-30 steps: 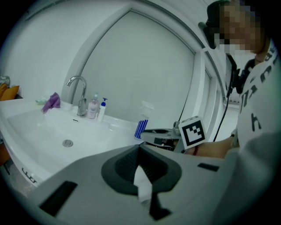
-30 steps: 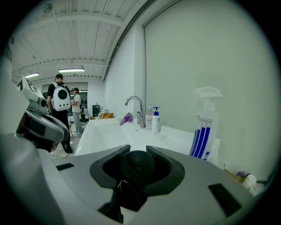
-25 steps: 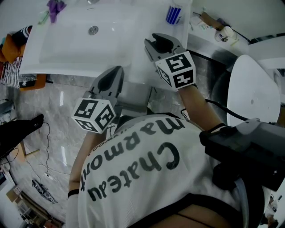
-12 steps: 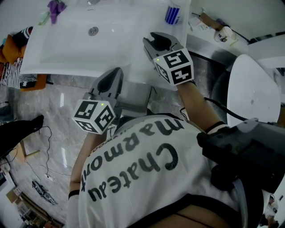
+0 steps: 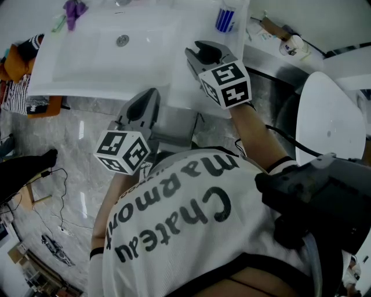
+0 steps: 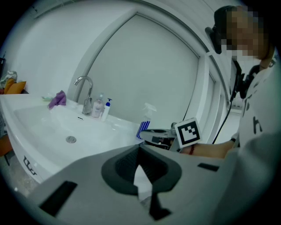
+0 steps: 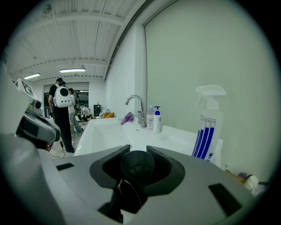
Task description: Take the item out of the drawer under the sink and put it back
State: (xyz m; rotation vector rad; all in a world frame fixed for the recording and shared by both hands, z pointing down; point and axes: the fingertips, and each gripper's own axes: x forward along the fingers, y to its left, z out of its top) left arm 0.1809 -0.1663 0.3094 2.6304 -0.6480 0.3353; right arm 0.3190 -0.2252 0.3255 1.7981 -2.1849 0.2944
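In the head view my left gripper (image 5: 145, 103) hangs in front of the white sink (image 5: 87, 81), just below its front edge, and its jaws meet at the tips with nothing between them. My right gripper (image 5: 206, 53) is over the counter at the sink's right end. A dark round item (image 7: 137, 165) sits between its half-closed jaws, and the pads appear to press on it. Part of a grey drawer unit (image 5: 174, 126) shows under the sink between the two grippers; I cannot tell whether it is pulled out.
A blue-striped spray bottle (image 7: 210, 132) stands at the counter's right end. The tap (image 7: 138, 105) and two pump bottles (image 7: 156, 119) are behind the basin, and a purple cloth (image 5: 72, 10) lies at the back left. A white toilet (image 5: 330, 122) is close on the right. People (image 7: 63, 114) stand farther off.
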